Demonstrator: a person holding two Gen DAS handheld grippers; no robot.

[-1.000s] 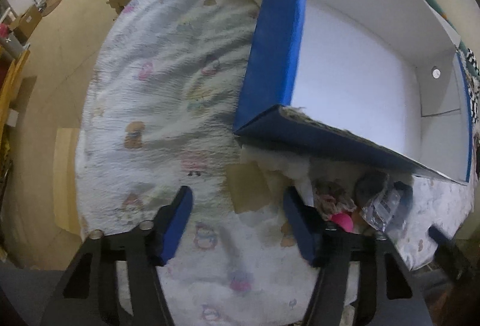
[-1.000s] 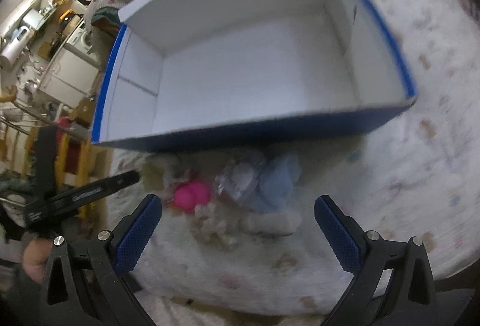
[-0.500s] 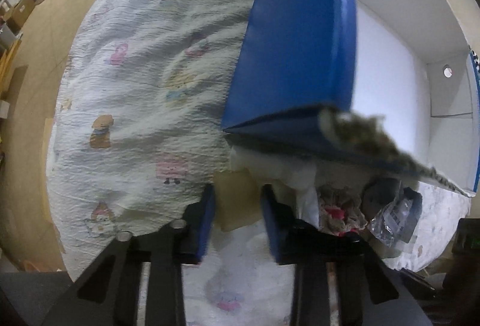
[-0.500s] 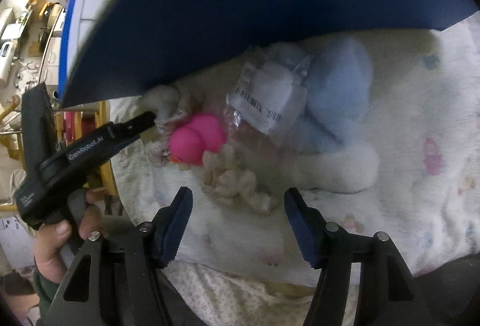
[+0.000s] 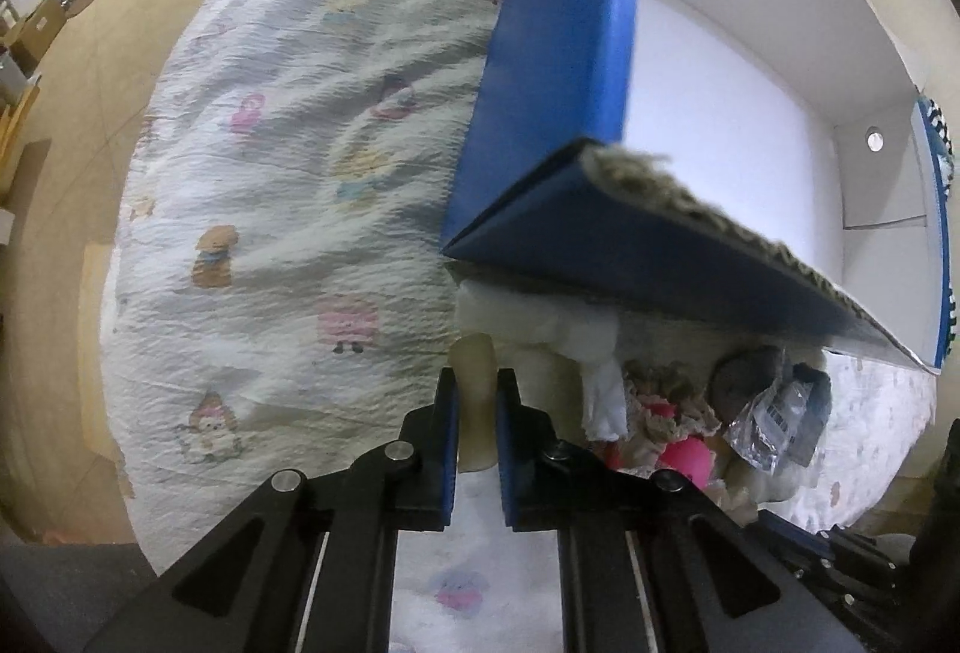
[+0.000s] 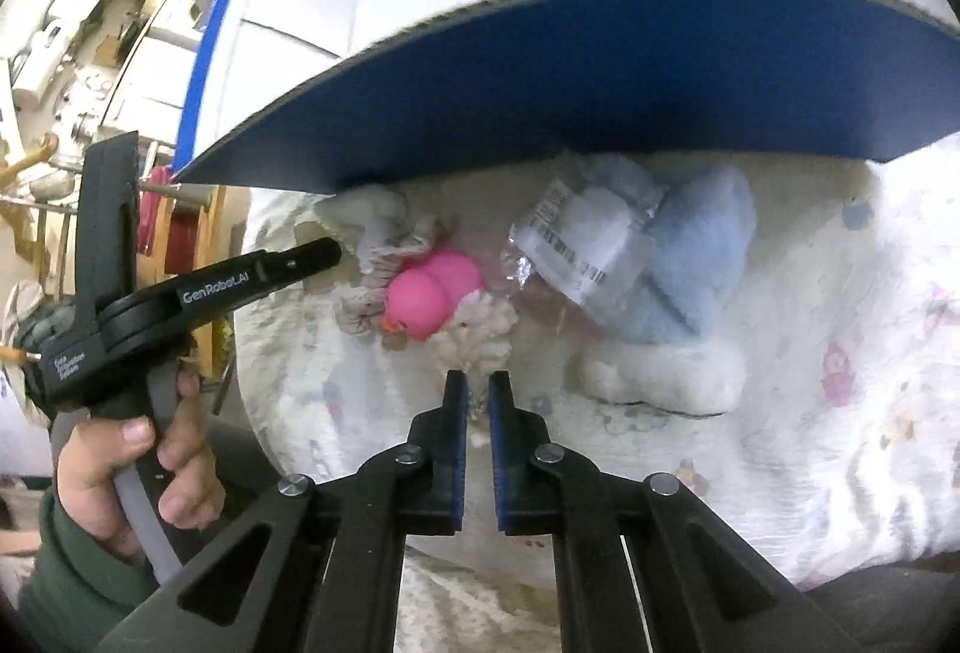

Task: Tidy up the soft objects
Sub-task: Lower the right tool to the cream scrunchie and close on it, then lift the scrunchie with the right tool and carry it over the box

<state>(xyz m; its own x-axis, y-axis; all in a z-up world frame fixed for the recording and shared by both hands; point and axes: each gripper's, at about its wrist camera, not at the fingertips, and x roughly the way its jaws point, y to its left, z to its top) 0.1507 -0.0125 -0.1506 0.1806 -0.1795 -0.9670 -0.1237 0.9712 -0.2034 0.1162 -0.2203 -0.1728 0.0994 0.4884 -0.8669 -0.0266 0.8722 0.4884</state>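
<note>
You are clamping the left hand-held gripper [image 5: 477, 428] on a cream plush piece [image 5: 474, 371], its blue pads having just closed in on it; the piece is standing up between them, just below the near corner of the blue box [image 5: 558, 53]. You are pinching the right hand-held gripper [image 6: 477, 401] nearly shut on the frayed end of a whitish fluffy toy [image 6: 477, 335], its jaws having just been closing too. That toy is lying on the printed bedspread [image 6: 840, 329], touching a pink rounded toy [image 6: 429, 296] on its left. To the right, a clear plastic packet [image 6: 585, 239] with a white label is resting against a pale blue plush [image 6: 696, 257], and a white furry plush [image 6: 666, 374] is lying just below those. The whole heap is sitting right in front of the box's blue near wall; the white inside of the box is showing above the rim. Your left hand [image 6: 138, 467], in a dark green sleeve, is squeezing the other tool's grip at the bed's edge.
</note>
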